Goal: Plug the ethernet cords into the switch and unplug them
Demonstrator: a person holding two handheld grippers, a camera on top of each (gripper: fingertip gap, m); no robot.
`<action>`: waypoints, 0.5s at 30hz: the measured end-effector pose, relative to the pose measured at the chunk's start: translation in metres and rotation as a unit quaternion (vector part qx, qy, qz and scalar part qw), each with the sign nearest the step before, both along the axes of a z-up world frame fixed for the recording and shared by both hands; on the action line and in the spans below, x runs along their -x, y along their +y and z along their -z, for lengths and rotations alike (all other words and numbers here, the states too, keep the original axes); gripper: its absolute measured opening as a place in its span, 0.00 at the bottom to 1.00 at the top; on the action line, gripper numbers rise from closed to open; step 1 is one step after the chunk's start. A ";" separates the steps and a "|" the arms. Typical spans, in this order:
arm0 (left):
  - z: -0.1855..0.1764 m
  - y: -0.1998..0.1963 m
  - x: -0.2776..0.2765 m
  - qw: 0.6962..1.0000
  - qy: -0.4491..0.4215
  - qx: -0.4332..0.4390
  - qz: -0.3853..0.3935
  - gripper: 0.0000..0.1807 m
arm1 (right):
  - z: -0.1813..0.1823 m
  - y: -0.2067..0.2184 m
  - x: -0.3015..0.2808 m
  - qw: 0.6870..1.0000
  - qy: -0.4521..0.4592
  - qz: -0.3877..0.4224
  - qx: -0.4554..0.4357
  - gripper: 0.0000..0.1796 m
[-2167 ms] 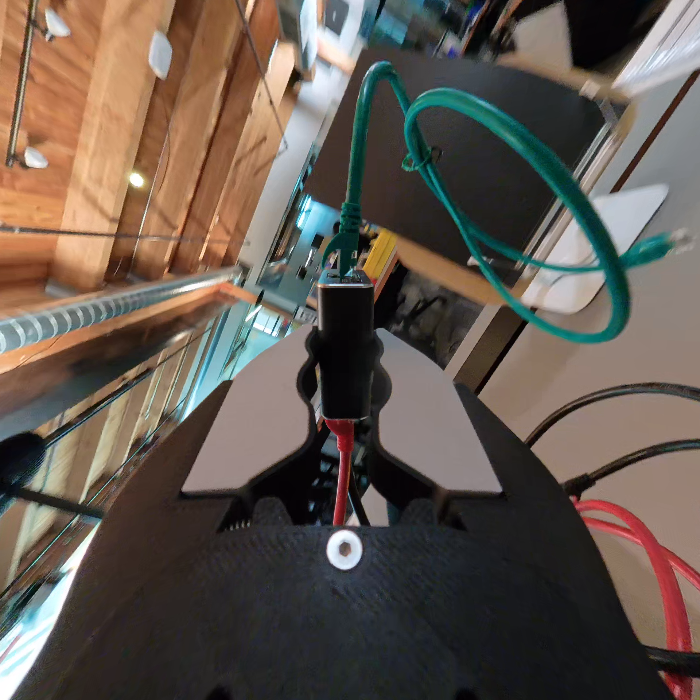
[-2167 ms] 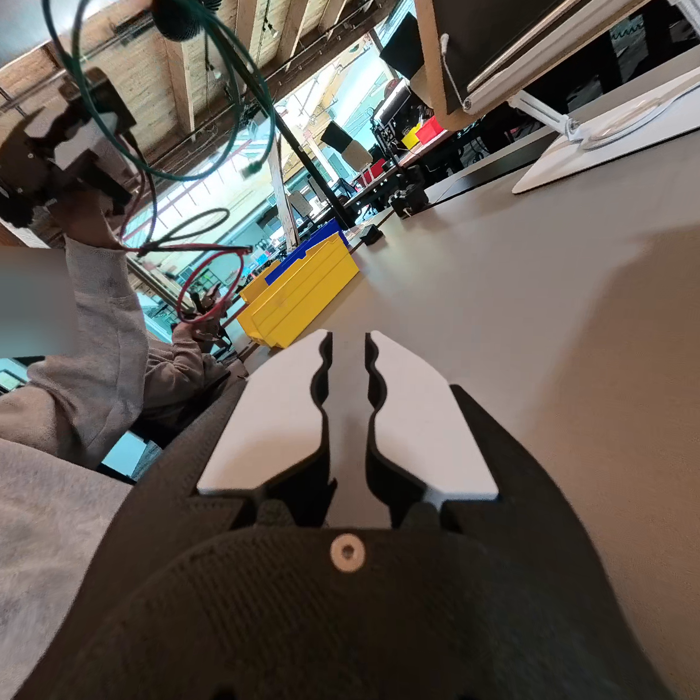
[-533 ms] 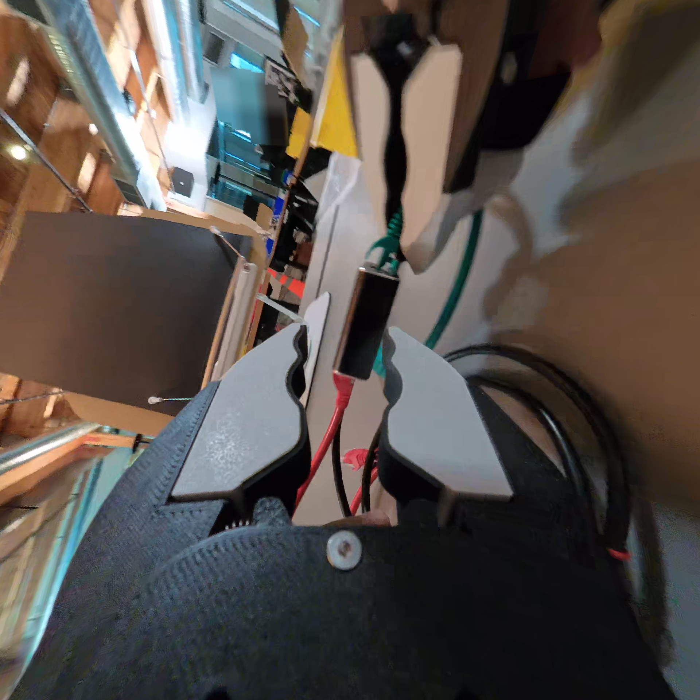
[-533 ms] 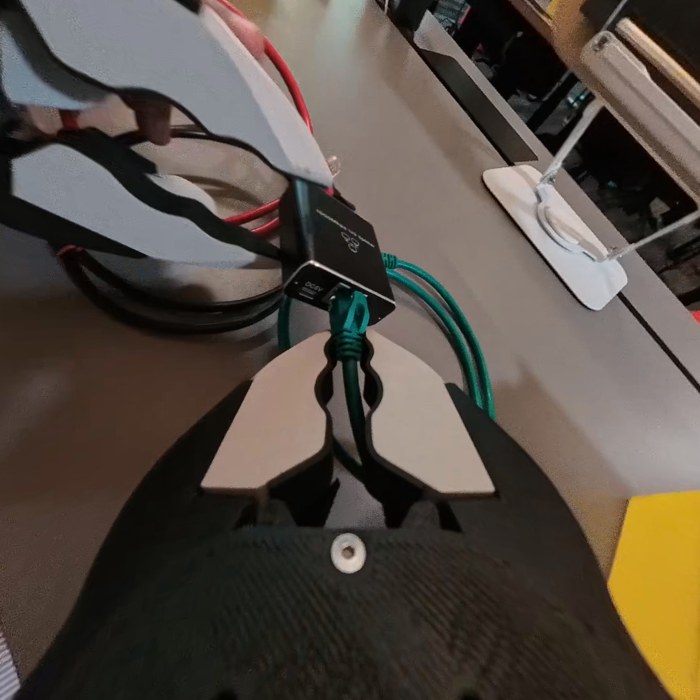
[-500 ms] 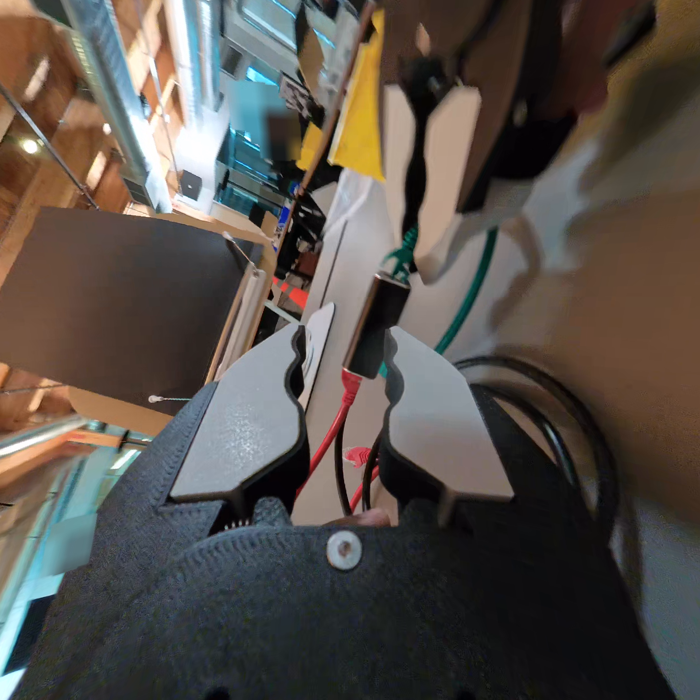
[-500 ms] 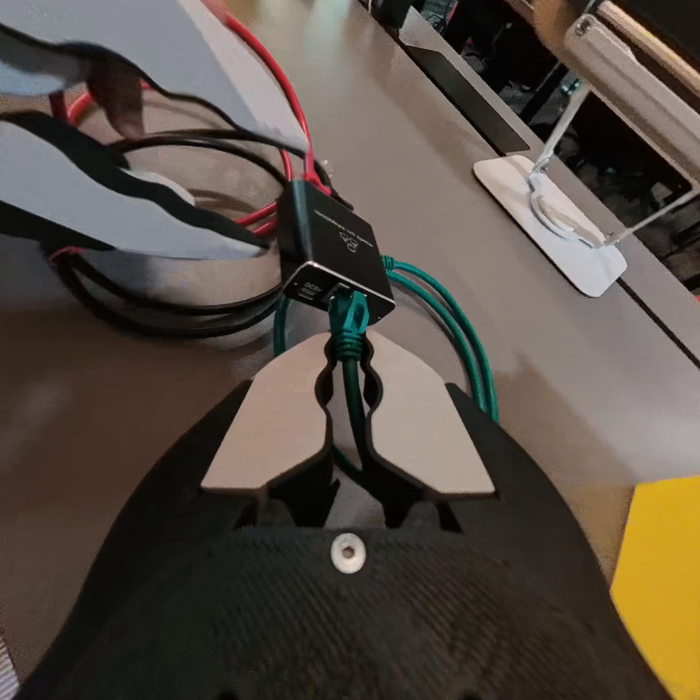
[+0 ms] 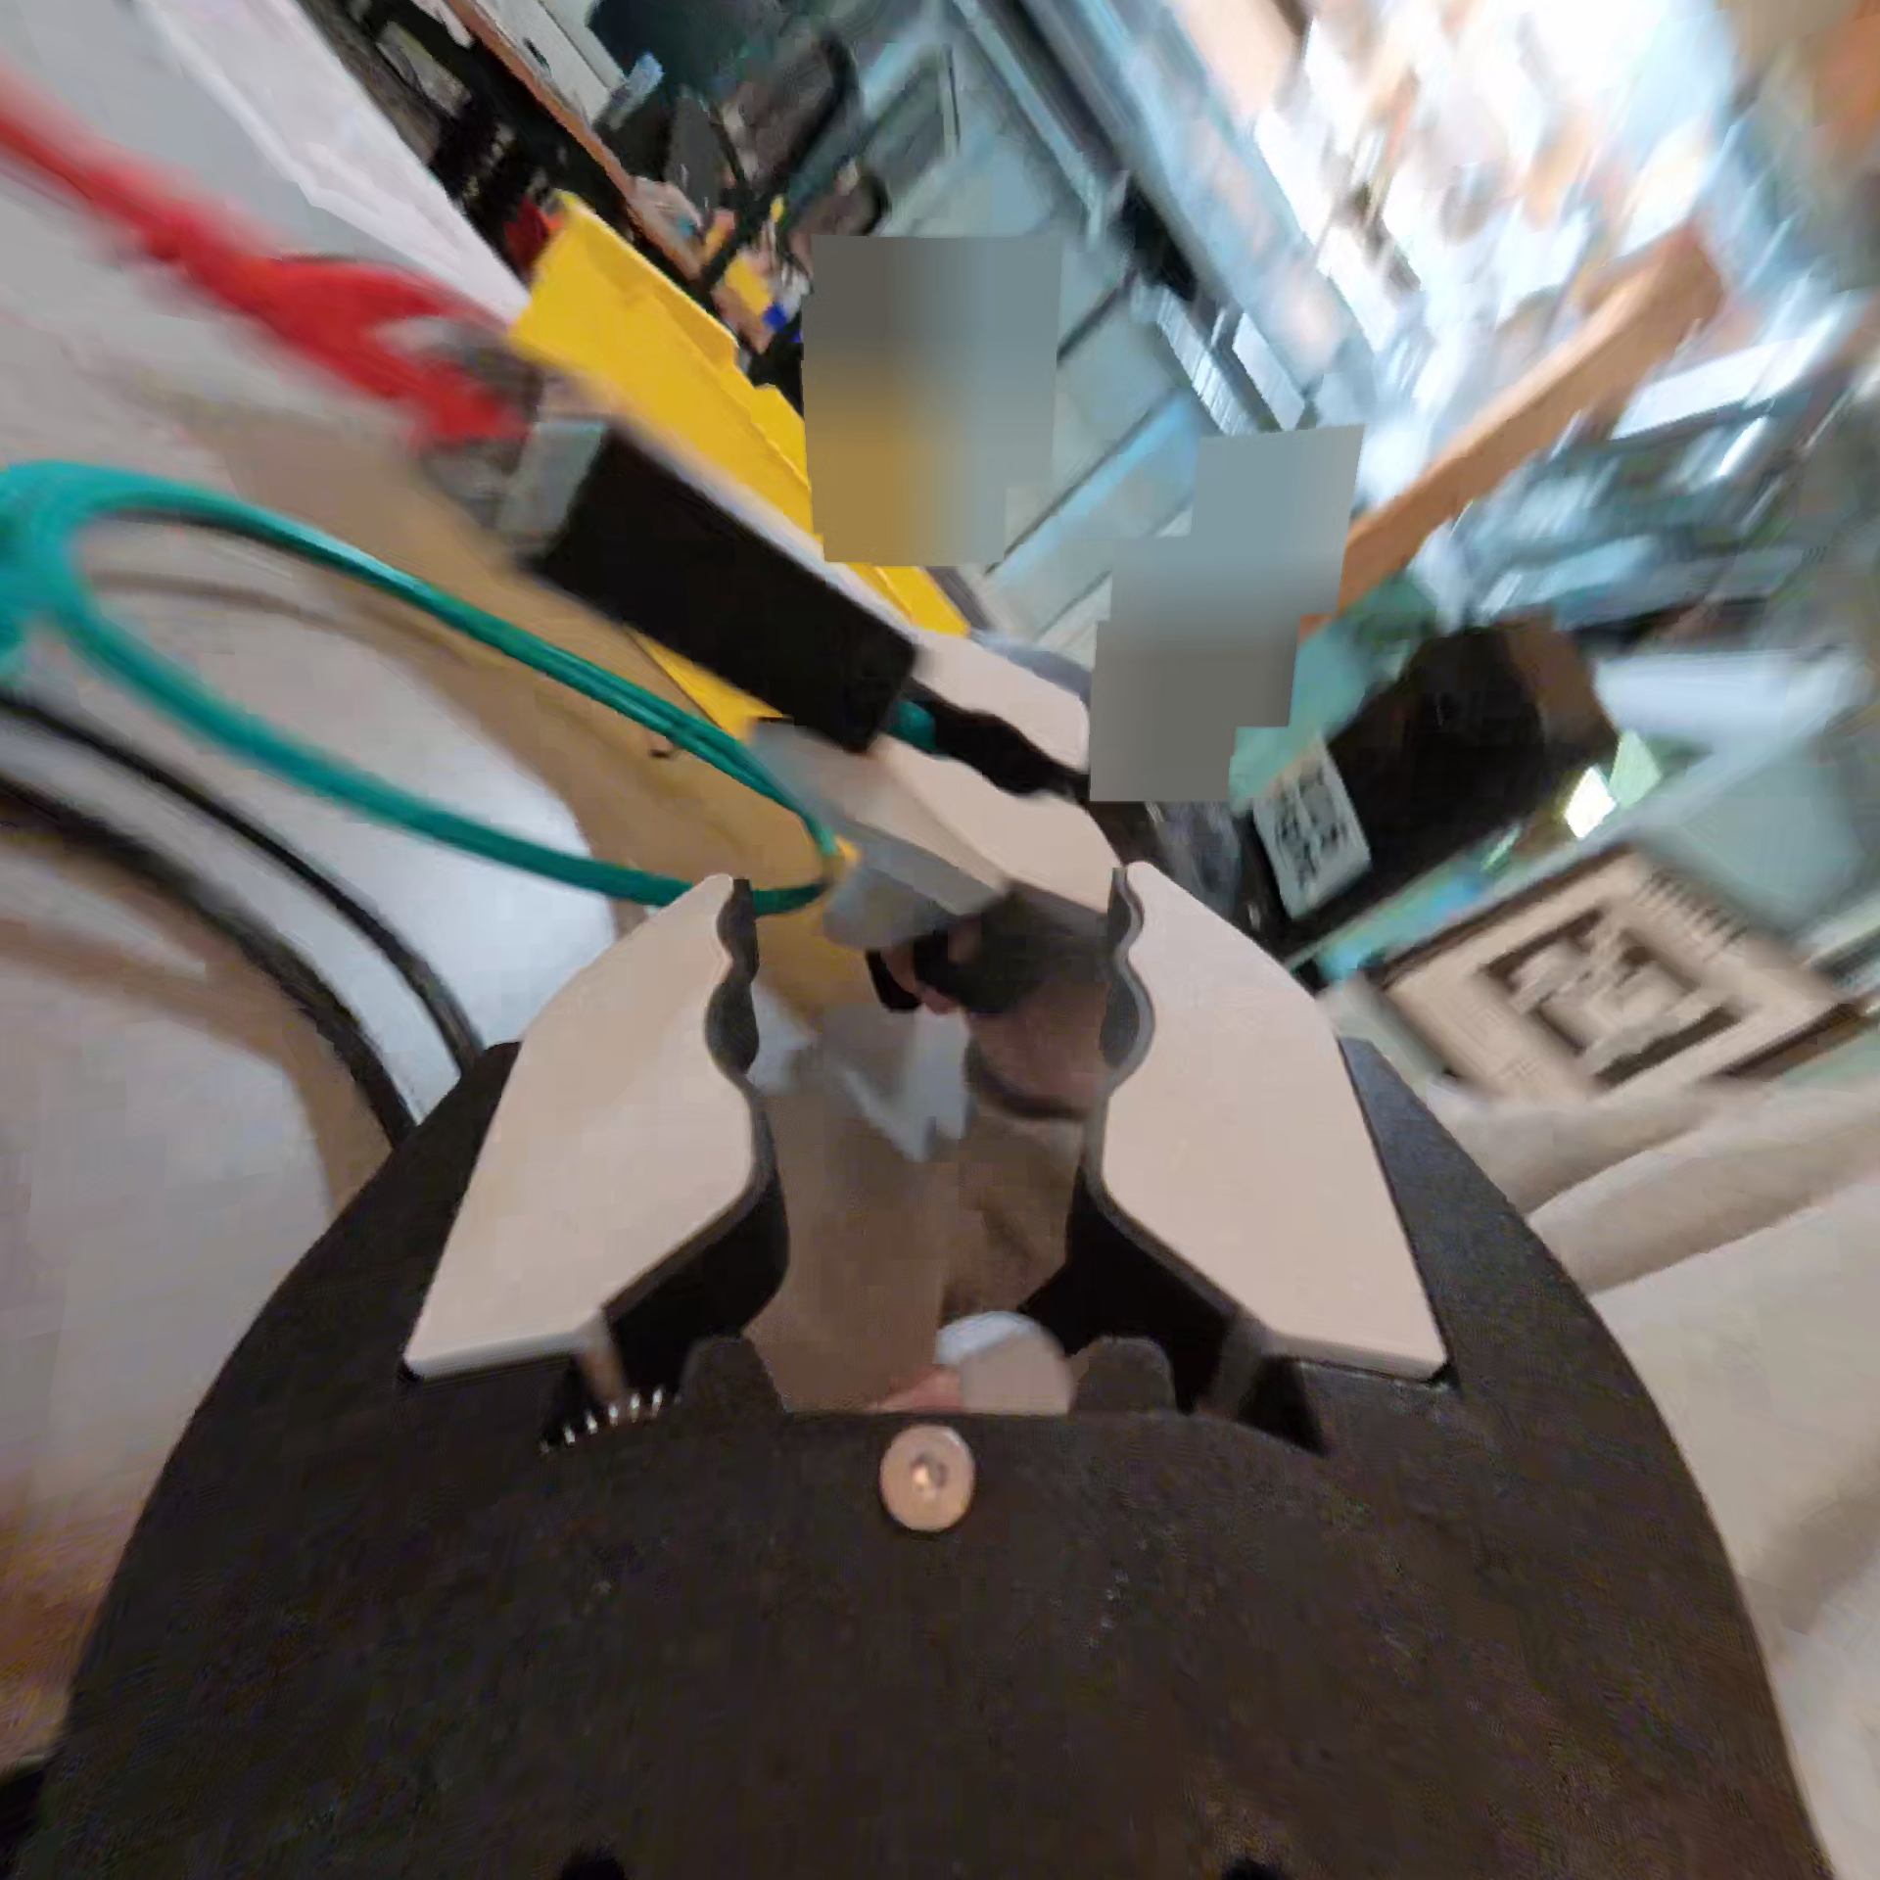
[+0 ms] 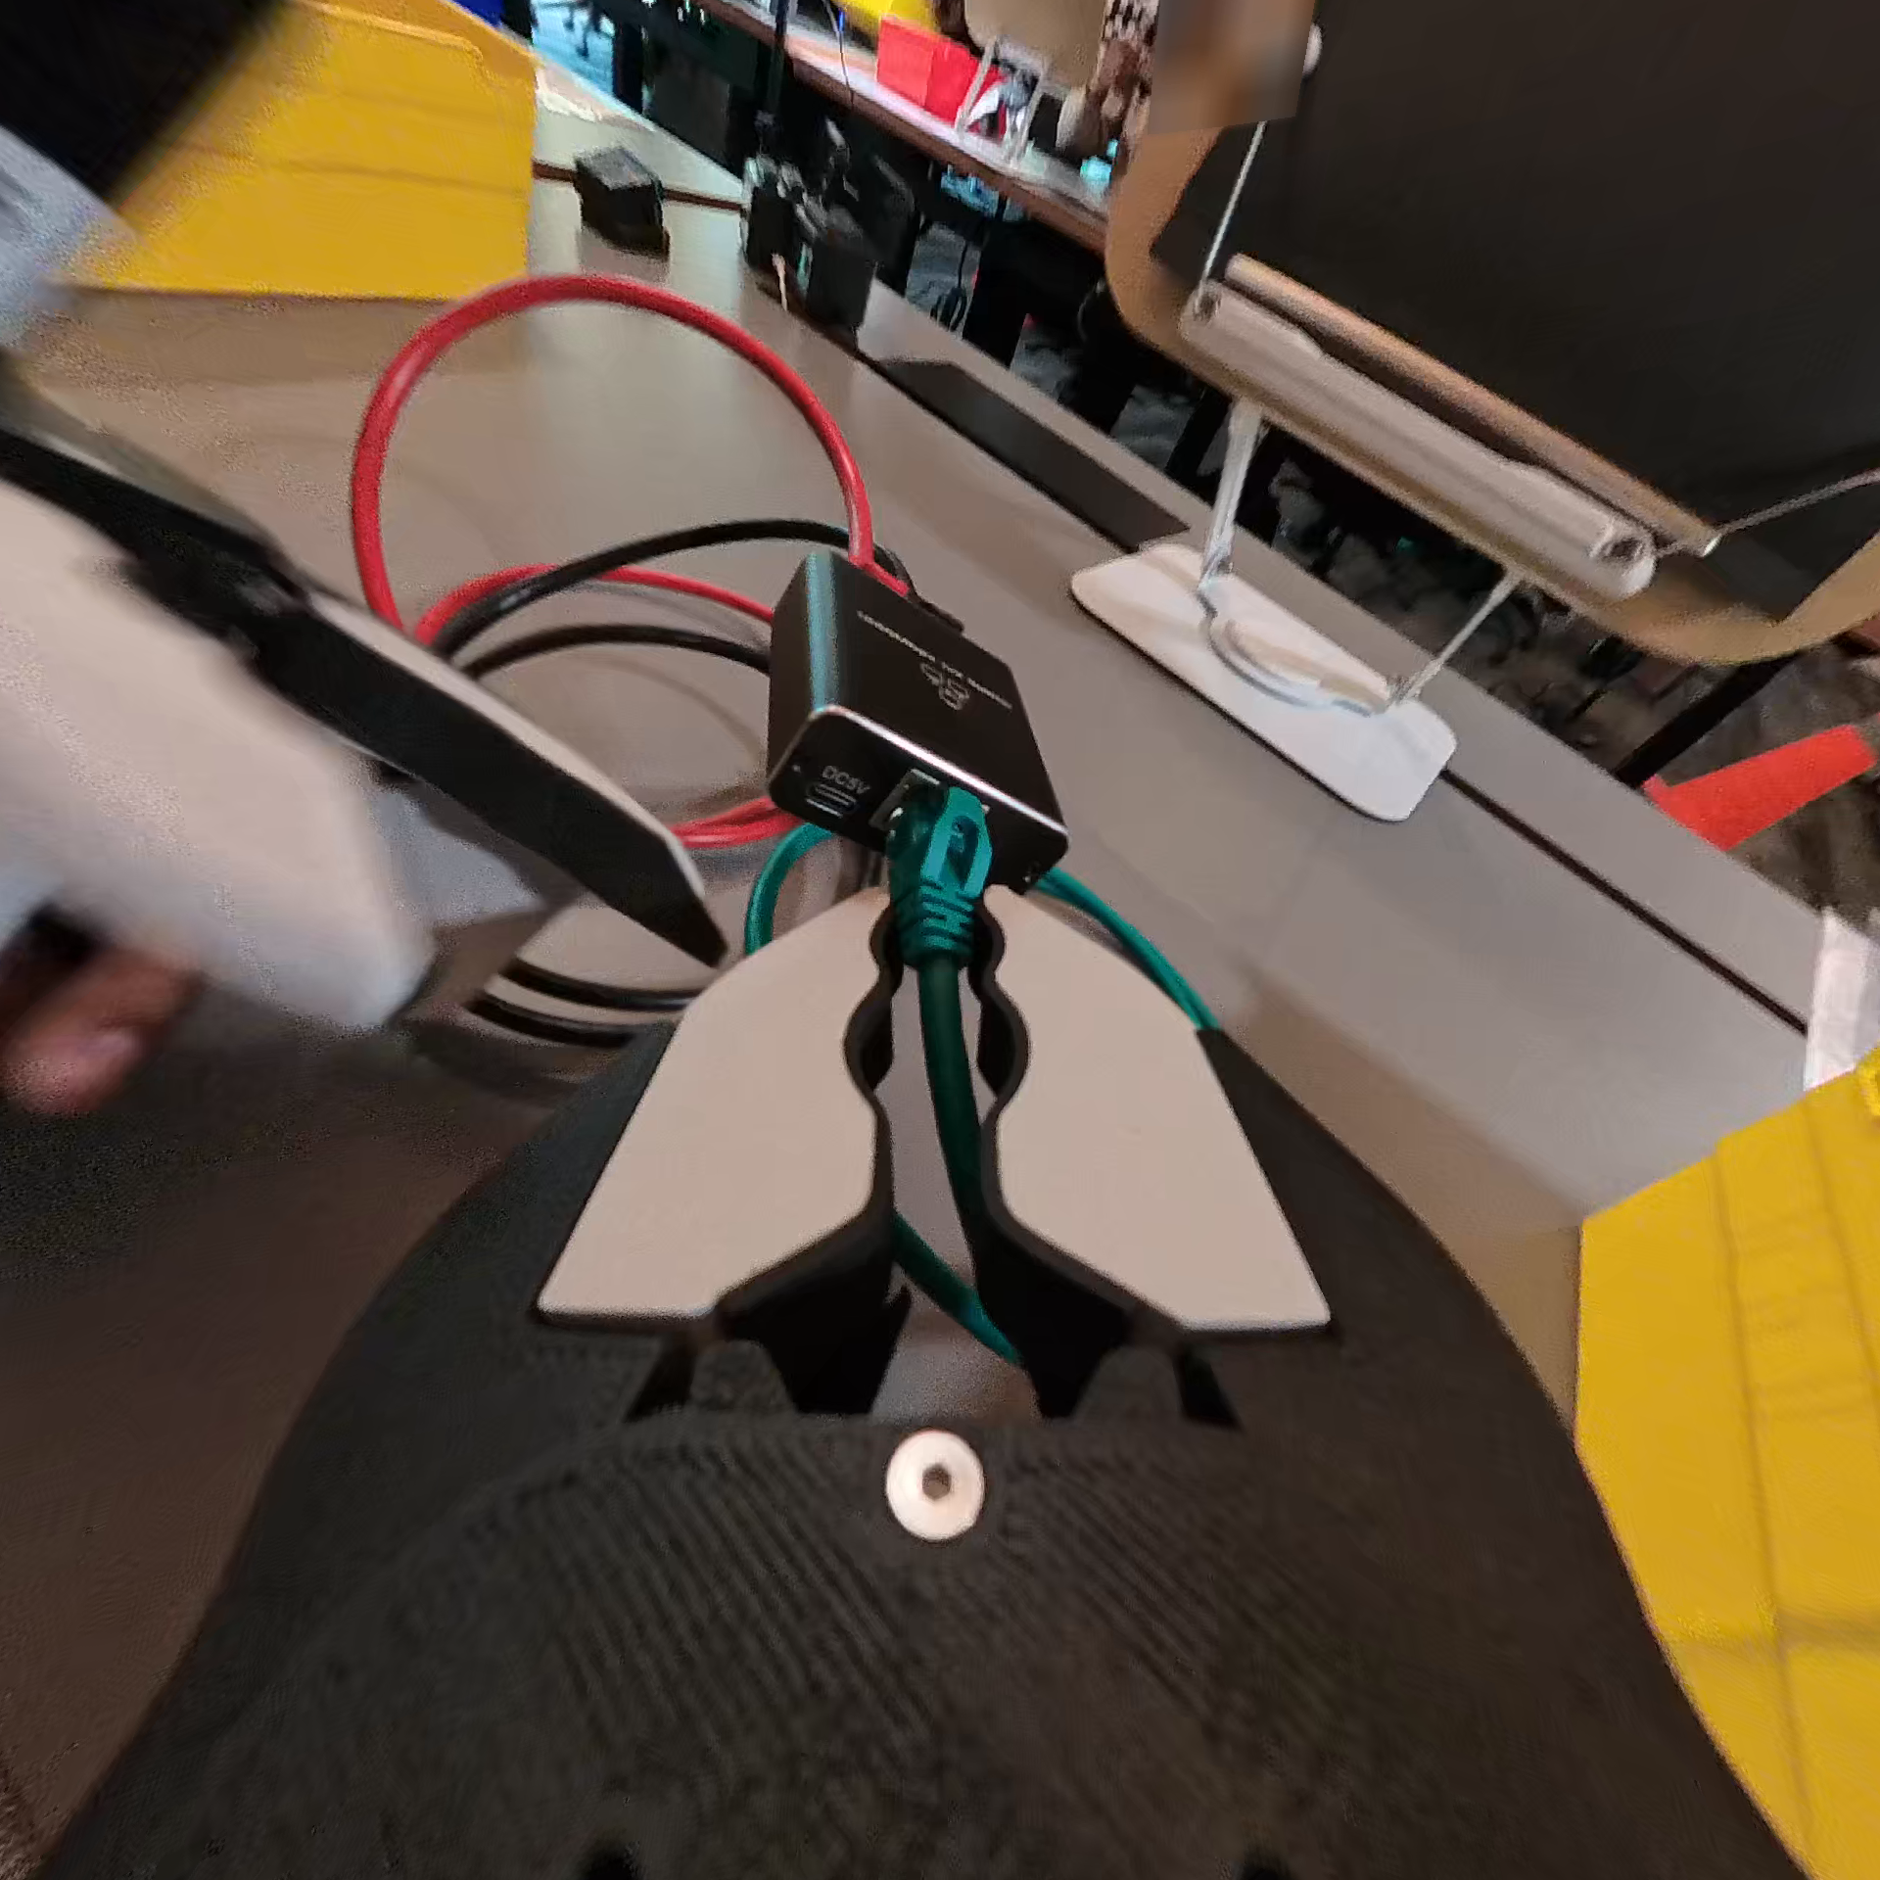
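Switch: small black box lying on the grey surface, its long axis running away from the right tongs, port face turned toward them; in the left wrist view it shows blurred at upper left.
Green cord: its plug sits in the near port, right beside a smaller socket; the cord runs straight back between the right fingers, and the rest loops on the surface beside the switch.
Red cord: plugged into the far end of the switch, arching up and round in a loop; black cables coil on the surface beside it.
Right tongs: closed on the green cord just behind the plug boot, the fingertips almost touching the switch; in line with the plug's axis.
Left tongs: spread wide and empty, off to the side of the switch; in the right wrist view one blurred finger lies just left of the box, apart from it.
Key relation: the plug's axis points straight back into the right tongs, so a pull along that line looks like the unplugging move; nothing holds the switch, so it may well drag along.
Nearer tongs: the right, by far.
Surroundings: yellow bins at the far end, a white stand base to the right.
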State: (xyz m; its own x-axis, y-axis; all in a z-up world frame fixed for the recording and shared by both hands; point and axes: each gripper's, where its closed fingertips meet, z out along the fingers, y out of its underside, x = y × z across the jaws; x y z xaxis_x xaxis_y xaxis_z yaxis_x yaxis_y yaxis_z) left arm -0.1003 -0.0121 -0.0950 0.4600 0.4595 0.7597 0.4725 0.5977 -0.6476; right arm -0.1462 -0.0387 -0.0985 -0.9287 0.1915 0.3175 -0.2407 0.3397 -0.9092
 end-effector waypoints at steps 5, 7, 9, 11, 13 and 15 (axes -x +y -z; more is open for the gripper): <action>-0.010 -0.033 0.001 0.992 0.034 -0.124 -0.015 0.37 | -0.006 -0.008 -0.034 0.997 0.066 -0.041 0.001 0.06; -0.020 -0.044 0.001 0.986 0.050 -0.156 -0.011 0.35 | -0.002 -0.012 -0.046 0.993 0.101 -0.062 -0.013 0.07; -0.016 -0.051 -0.002 0.985 0.046 -0.165 0.001 0.25 | 0.000 -0.015 -0.057 0.988 0.131 -0.084 -0.017 0.07; -0.012 -0.054 -0.002 0.984 0.038 -0.173 0.005 0.20 | 0.005 -0.017 -0.063 0.985 0.143 -0.097 -0.027 0.07; -0.010 -0.059 0.001 0.987 0.042 -0.156 -0.013 0.18 | 0.011 -0.018 -0.066 0.986 0.123 -0.111 -0.032 0.09; -0.008 -0.063 0.003 0.990 0.047 -0.129 -0.029 0.17 | 0.011 -0.017 -0.068 0.989 0.076 -0.123 -0.023 0.15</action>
